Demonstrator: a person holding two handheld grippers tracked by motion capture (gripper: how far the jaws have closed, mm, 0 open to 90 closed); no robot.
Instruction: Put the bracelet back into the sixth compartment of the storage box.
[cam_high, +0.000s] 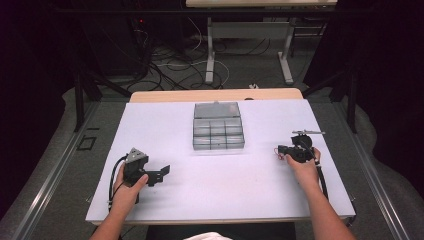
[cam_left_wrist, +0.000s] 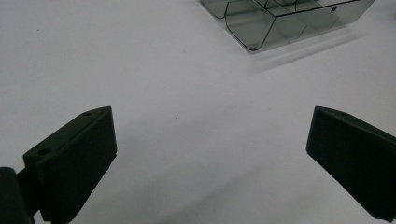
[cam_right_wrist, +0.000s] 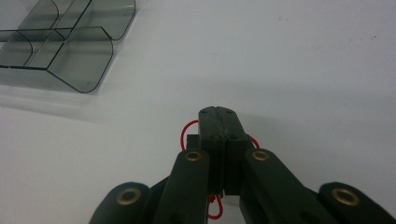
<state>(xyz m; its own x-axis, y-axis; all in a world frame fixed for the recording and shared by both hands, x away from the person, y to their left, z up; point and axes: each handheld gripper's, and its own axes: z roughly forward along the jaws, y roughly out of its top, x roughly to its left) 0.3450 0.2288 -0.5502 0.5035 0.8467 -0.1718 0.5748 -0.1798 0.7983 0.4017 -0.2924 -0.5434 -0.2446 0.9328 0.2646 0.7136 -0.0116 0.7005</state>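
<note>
**Right jaws pinched on a red-wired part, organizer box waiting**

The clear organizer box (cam_high: 218, 126) sits mid-surface, and everything is placed around it. To its right and a little nearer the person, the right gripper (cam_high: 283, 151) rests low on the white surface (cam_high: 165, 120), jaws pressed together on a small black part with a thin red wire (cam_right_wrist: 187, 132); the red loops peek out on both sides of the closed tips in the right gripper view. To the box's left and nearer the person, the left gripper (cam_high: 162, 173) waits, jaws spread wide with nothing between them, just bare surface showing in the left gripper view.

Judging from this, the step in hand is carrying that wired part to the box. Doing it well likely means keeping the pinch firm, lifting clear of the surface before moving toward the box, and coming down from above over one compartment so the wire doesn't snag a divider. The free gripper could steady the box's near left corner if it slides.

As for the box itself: smoky transparent plastic, split by dividers into several compartments. Those visible look empty.
</note>
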